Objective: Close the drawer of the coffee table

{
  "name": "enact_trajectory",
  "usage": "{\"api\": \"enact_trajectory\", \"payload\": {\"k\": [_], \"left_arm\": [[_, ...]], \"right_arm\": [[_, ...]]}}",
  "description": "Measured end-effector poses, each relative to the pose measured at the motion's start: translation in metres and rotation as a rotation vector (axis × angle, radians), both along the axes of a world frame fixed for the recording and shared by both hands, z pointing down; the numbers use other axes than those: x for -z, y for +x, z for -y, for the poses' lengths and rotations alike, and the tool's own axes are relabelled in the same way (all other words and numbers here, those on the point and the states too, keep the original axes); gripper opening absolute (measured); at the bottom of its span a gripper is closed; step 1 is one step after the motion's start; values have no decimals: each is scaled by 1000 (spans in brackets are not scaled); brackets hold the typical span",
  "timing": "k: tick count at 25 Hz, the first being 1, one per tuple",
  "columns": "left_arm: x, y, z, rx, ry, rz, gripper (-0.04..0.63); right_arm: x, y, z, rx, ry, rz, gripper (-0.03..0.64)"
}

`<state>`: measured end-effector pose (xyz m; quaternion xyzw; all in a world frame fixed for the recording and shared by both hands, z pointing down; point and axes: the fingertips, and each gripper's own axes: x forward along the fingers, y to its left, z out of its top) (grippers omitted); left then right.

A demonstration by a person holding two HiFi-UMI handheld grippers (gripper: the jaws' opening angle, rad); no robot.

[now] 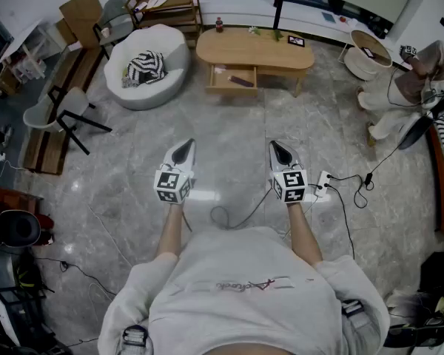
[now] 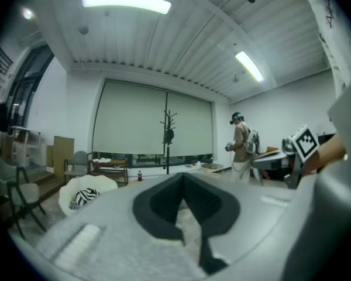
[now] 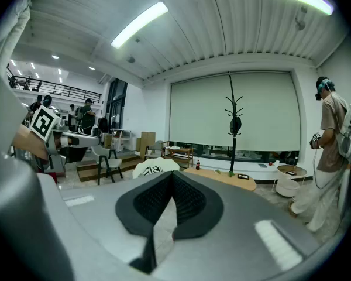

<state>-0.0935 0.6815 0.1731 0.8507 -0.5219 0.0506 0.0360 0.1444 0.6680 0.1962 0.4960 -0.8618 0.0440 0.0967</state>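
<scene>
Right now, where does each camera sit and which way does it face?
Head view: on the person's head, looking steeply down; shows both forearms, left gripper, right gripper, coffee table ahead with drawer open.
Left gripper view: on the left gripper, facing across the room over its shut jaws.
Right gripper view: on the right gripper, facing the coffee table over its shut jaws.
Shared: all three show the white armchair.

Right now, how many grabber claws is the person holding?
2. The left gripper and the right gripper are held out side by side over the floor, both shut and empty. No others show.
</scene>
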Motion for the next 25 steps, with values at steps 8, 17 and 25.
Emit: {"api": "enact_trajectory", "payload": {"k": [8,17,25], "left_arm": [[-6,12,-6,8,-7,2,0],[-3,42,-1,19,-9,15,0],[-6,70,-10,46,-23,28,2]], "right_arm": [[-7,11,-6,16,-4,-1,6],[-6,35,-1,39,-5,6,5],[-16,56,-8,88,-25,2,5]]}}
